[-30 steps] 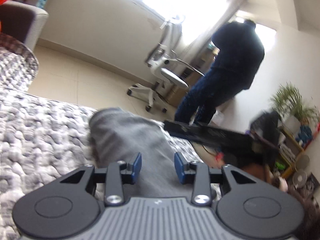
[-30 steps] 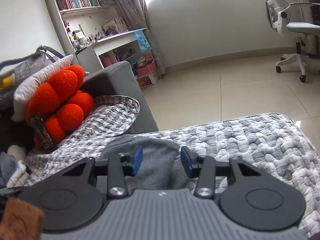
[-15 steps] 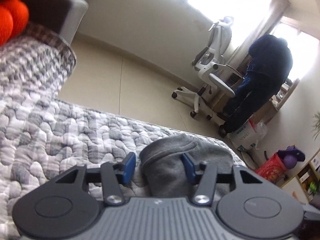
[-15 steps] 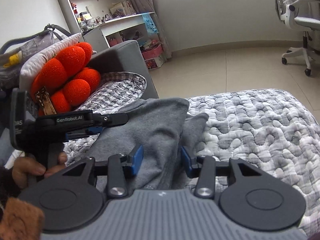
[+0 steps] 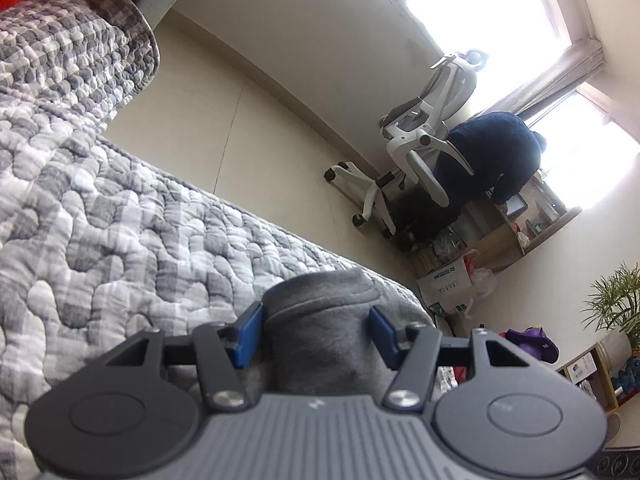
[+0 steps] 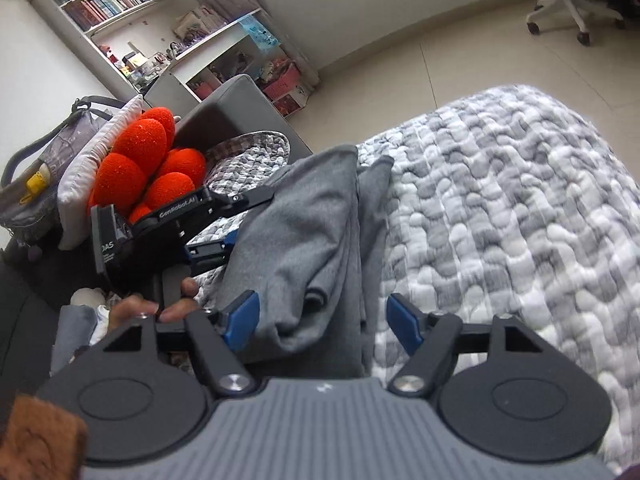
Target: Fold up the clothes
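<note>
A grey garment [image 6: 316, 216] lies folded in a long strip on the grey-and-white quilt [image 6: 500, 220]. My right gripper [image 6: 322, 322] is open, its blue pads wide apart on either side of the strip's bunched near end. In the left wrist view, my left gripper [image 5: 316, 332] is open too, and a rounded fold of the grey garment [image 5: 320, 312] sits between its pads without being pinched. The left tool's black housing [image 6: 160, 220], held by a hand [image 6: 160, 308], shows at the garment's left edge.
An orange bumpy cushion [image 6: 140, 168] and a grey bag [image 6: 40, 176] sit at the left by a grey sofa arm [image 6: 228, 100]. A white office chair [image 5: 420, 148] and a person in dark blue [image 5: 492, 160] are across the tiled floor. The quilt's edge [image 5: 280, 232] drops off ahead.
Both grippers have opened wider and let go of the grey garment, which now lies on the quilt. The left gripper has swung left and lower over the garment's end.
</note>
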`<state>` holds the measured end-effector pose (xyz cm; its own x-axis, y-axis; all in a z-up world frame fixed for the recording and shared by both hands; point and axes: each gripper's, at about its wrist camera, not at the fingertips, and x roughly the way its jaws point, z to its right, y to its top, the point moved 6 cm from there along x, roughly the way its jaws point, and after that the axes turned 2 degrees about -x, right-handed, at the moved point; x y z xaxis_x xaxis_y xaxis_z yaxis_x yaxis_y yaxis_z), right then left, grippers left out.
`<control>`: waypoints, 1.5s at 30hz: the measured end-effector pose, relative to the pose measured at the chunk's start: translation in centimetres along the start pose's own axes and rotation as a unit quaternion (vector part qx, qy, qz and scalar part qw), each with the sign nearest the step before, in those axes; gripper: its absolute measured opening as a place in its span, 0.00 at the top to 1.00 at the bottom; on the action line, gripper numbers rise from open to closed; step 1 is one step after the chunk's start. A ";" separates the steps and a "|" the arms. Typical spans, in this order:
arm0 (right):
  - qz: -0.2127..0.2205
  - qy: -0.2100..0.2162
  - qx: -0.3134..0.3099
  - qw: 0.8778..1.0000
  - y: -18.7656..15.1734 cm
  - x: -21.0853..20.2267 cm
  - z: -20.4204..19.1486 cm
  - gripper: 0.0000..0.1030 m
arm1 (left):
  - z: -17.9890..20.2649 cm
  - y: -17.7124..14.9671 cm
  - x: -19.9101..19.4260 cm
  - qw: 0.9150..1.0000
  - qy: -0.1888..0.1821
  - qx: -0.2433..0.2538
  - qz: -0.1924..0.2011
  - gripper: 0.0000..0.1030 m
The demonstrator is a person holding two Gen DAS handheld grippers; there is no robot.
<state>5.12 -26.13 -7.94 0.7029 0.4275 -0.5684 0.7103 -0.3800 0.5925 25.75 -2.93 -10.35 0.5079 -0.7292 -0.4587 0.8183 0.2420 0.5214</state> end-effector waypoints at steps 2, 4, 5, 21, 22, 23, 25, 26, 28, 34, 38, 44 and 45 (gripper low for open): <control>-0.008 0.012 0.020 1.000 -1.0 -0.6 -0.1 0.24 | 0.1 -0.2 0.1 1.000 -0.005 -0.003 0.004 0.45; -0.019 0.024 0.038 0.999 -2.1 -0.8 -0.3 0.22 | 0.1 -0.3 0.3 1.000 -0.004 -0.008 0.009 0.46; -0.024 0.027 0.045 0.998 -2.6 -0.9 -0.5 0.22 | 0.1 -0.3 0.3 1.000 -0.003 -0.011 0.012 0.47; 0.045 0.041 0.147 0.987 -2.7 0.7 -0.3 0.87 | -0.4 -0.9 -1.2 0.994 0.040 -0.094 0.041 0.75; 0.049 0.045 0.147 0.987 -2.4 0.2 -0.3 0.87 | -0.1 -1.0 -1.5 0.994 0.044 -0.094 0.044 0.75; 0.052 0.050 0.148 0.986 -2.2 -0.4 -0.2 0.87 | 0.1 -1.2 -2.0 0.993 0.045 -0.095 0.046 0.75; 0.058 0.062 0.152 0.985 -1.6 -1.5 0.1 0.87 | 0.6 -1.5 -3.0 0.992 0.049 -0.100 0.054 0.76; 0.058 0.073 0.156 0.983 -1.3 -2.0 0.2 0.87 | 0.7 -1.7 -3.6 0.992 0.050 -0.104 0.059 0.76; 0.053 0.093 0.159 0.981 -0.6 -2.9 0.4 0.87 | 1.1 -2.1 -5.1 0.989 0.054 -0.114 0.073 0.76; 0.009 0.104 0.133 0.986 0.6 -5.2 1.1 0.92 | 2.6 -4.5 -10.5 0.985 0.069 -0.114 0.106 0.77; -0.012 0.129 0.133 0.983 0.9 -6.0 2.0 0.92 | 3.2 -6.8 -13.3 0.986 0.079 -0.096 0.107 0.77; -0.014 0.109 0.125 0.986 0.1 -5.9 2.1 0.92 | 1.5 -8.8 -13.9 0.987 0.137 -0.041 0.077 0.75; -0.012 0.105 0.124 0.987 0.0 -5.9 2.1 0.86 | 0.8 -8.6 -13.8 0.988 0.137 -0.043 0.064 0.73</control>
<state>1.04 -30.37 -5.81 0.6818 0.5888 -0.4342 0.7315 -0.5461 0.4081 11.47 4.51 -7.98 0.6528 -0.4920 -0.5760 0.7565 0.3837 0.5296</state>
